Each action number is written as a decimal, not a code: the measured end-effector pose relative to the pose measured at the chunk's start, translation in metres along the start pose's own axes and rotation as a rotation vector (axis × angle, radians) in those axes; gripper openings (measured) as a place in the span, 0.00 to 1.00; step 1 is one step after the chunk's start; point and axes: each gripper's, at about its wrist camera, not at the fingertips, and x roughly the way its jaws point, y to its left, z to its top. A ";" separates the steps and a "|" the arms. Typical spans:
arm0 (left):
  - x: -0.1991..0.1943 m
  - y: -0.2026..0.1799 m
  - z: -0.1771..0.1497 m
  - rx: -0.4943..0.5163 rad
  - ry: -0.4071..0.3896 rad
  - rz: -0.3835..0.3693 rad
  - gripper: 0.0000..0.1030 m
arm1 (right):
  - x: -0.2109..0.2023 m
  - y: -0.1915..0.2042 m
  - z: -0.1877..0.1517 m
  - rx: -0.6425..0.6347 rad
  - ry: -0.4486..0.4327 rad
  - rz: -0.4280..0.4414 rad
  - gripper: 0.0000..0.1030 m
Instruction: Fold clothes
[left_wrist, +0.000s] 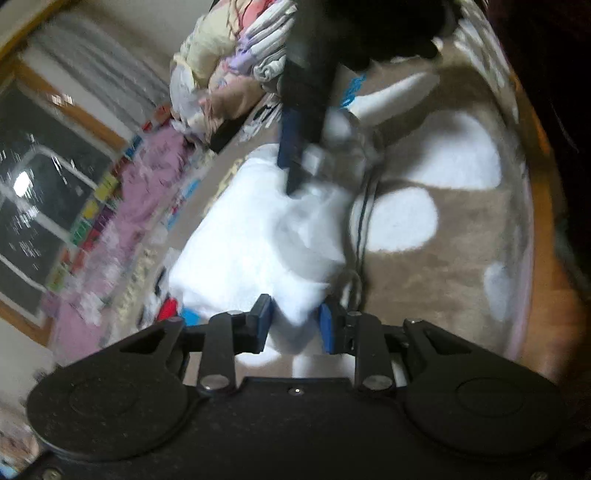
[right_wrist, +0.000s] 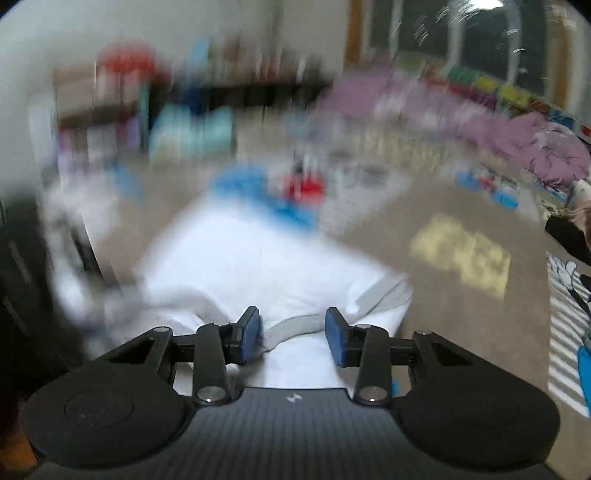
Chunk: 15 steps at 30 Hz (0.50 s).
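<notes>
Left gripper (left_wrist: 296, 325): jaws stand apart, with a fold of the white garment (left_wrist: 258, 236) running up between the blue pads (left_wrist: 266, 325); the pads do not appear to press it, so no firm hold is evident. Right gripper (right_wrist: 293, 334): jaws likewise open, positioned over the garment's grey-trimmed edge (right_wrist: 295, 325), with cloth between the pads but a gap on either side.

In the left wrist view, the right gripper (left_wrist: 295, 162) reaches down from above, its tips at the far end of the garment; blur prevents telling from this view whether they touch it.

The garment lies bunched on a tan carpet (left_wrist: 424, 280) bearing white patches. Beyond it sit a heap of mixed laundry (left_wrist: 236, 59) and a purple blanket (left_wrist: 140, 192) along a dark window (left_wrist: 33, 206). The right wrist view is heavily blurred; a shelf unit (right_wrist: 110, 110) is only vaguely discernible.
</notes>
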 end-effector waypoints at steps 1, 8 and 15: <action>-0.008 0.008 0.000 -0.035 -0.010 -0.021 0.35 | 0.001 0.006 -0.005 -0.034 -0.001 -0.013 0.43; -0.025 0.048 0.012 -0.264 -0.166 0.057 0.40 | -0.009 0.005 -0.018 -0.034 -0.068 -0.035 0.43; 0.043 0.071 0.019 -0.591 -0.105 0.051 0.33 | -0.010 -0.001 -0.036 0.080 -0.138 -0.041 0.43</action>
